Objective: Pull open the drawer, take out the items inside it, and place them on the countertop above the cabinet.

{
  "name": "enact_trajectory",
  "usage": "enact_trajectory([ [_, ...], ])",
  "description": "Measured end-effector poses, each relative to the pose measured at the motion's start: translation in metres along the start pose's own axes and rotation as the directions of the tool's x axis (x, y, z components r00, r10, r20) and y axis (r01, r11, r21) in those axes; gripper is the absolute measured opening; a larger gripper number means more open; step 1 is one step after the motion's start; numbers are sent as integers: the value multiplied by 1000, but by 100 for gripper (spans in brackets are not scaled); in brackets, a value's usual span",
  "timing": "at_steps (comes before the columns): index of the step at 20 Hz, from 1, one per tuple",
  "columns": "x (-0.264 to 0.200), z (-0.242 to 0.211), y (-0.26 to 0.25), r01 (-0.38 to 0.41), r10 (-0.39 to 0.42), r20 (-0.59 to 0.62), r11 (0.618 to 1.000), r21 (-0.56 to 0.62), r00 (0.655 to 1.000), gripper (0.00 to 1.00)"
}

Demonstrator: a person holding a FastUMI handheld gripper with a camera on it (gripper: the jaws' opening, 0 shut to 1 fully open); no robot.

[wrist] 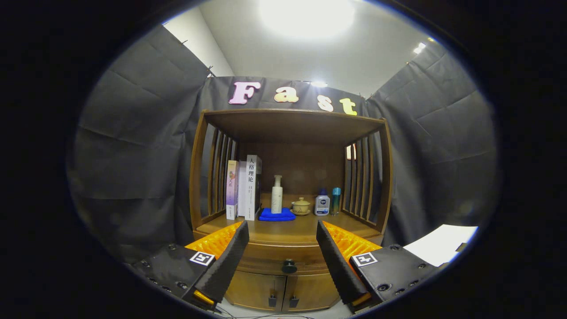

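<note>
A brown wooden cabinet (290, 239) stands ahead of me against the booth's wall. Its drawer (266, 257) is closed, with a round black knob (289, 266) at its middle. The knob sits beyond my fingers, roughly centred in the gap between them. My gripper (282, 230) is open, with nothing between the fingers, and stands well back from the cabinet. The countertop (288, 226) lies above the drawer under a roofed shelf with slatted sides. What lies inside the drawer is hidden.
On the countertop stand upright books (243, 190) at the left, a white pump bottle (277, 195) on a blue cloth (277, 215), a small lidded cup (301, 206), a white bottle (322, 204) and a teal bottle (336, 200). Two lower doors (283, 290) sit under the drawer.
</note>
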State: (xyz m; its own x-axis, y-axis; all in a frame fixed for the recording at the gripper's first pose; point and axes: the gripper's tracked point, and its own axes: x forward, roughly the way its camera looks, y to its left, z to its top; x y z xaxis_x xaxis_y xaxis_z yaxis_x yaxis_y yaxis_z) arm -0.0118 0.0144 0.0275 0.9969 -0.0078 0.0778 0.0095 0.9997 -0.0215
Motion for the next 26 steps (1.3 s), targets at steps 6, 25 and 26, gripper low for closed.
enact_trajectory([
  [6, 18, -41, 6, 3, -5, -51, 999, -38, 999, 97],
  [25, 134, -150, 7, 14, -11, -141, 1000, 26, 990, 97],
  [26, 133, -160, 6, 11, -7, -153, 1000, 27, 988, 97],
])
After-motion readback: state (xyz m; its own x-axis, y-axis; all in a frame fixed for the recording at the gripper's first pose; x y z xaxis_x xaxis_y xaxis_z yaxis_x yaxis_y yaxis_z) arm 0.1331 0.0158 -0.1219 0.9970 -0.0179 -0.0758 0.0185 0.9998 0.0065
